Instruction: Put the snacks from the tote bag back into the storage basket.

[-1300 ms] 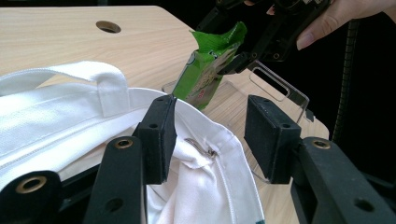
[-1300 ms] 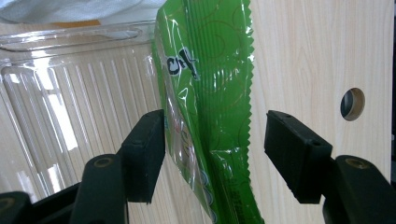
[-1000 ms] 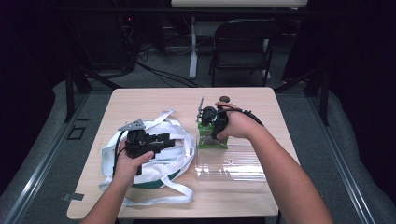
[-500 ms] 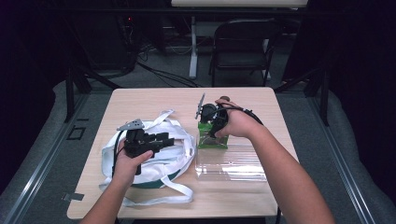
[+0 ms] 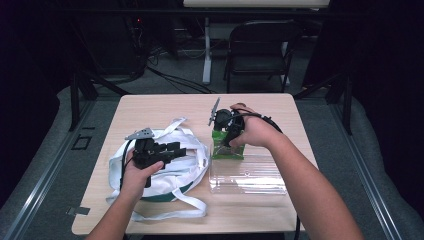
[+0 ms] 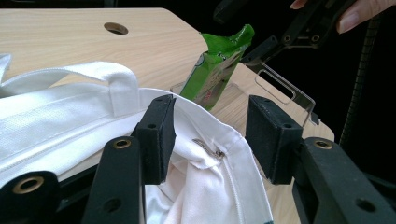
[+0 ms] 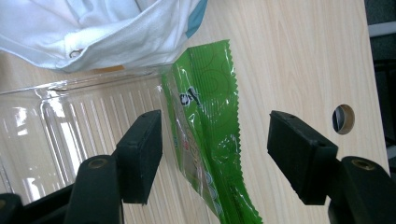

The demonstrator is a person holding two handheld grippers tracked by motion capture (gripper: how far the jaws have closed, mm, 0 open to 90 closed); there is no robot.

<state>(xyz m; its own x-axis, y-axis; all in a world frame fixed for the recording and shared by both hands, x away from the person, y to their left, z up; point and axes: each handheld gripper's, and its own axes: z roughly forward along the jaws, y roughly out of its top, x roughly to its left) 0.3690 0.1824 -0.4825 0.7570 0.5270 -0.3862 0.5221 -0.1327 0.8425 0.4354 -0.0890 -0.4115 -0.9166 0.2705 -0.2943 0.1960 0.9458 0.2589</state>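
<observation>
Pale wood-grain table, crinkly green packet between right hand-held gripper's just-opened pads, untouched.

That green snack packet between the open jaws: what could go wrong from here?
The green packet leans on the clear tray with the right gripper open around it, not pressing; it may topple or slide. The left gripper stands open over the white bag's rim, so the mouth may sag shut.
</observation>
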